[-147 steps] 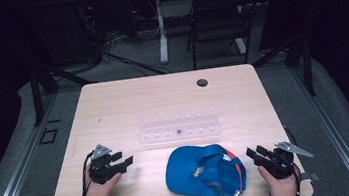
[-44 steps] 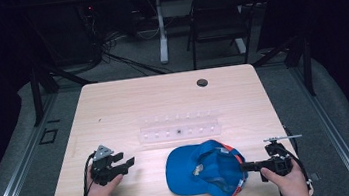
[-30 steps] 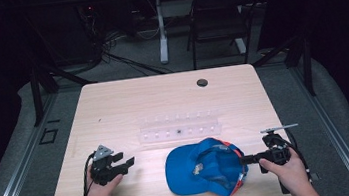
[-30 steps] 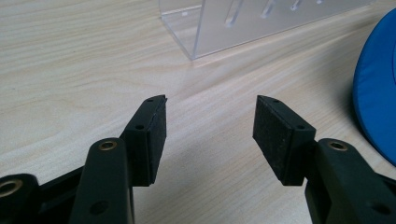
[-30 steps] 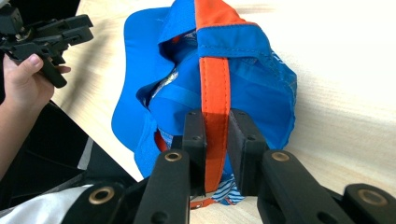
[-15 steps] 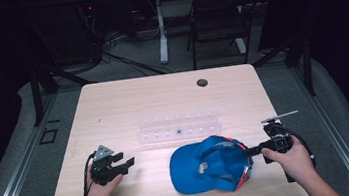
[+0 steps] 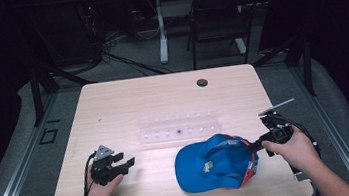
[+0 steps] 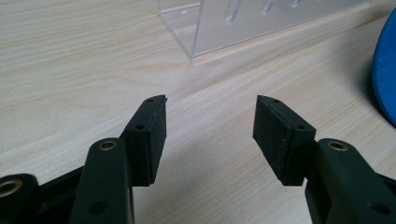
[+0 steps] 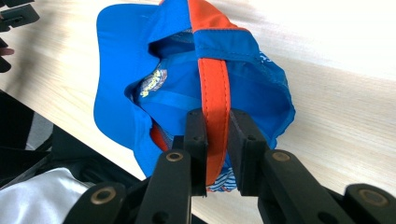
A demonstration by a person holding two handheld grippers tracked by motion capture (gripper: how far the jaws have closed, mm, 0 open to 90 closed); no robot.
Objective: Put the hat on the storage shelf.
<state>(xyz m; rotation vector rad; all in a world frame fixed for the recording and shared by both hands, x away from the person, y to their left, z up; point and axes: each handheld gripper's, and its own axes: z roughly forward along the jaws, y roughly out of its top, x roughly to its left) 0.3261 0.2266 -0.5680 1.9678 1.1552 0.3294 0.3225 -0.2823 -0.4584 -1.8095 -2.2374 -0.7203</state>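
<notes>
The right gripper has its two black jaws pressed together on the orange back strap of a blue fabric baseball cap. The cap lies upside down, its hollow facing up, just ahead of these jaws, its brim end farthest from them. Seen from above, the right gripper sits near the right edge of the pale wooden table, with the near edge close behind the cap. Beyond the cap, a clear plastic rack lies crosswise at mid-table, close to the cap's far side.

The left gripper has its jaws spread wide with nothing between them, low over bare wood. Ahead of it stands the rack's corner; the cap's blue edge lies off to its right. Open tabletop stretches between the left gripper and the cap. A small dark round hole sits near the far edge.
</notes>
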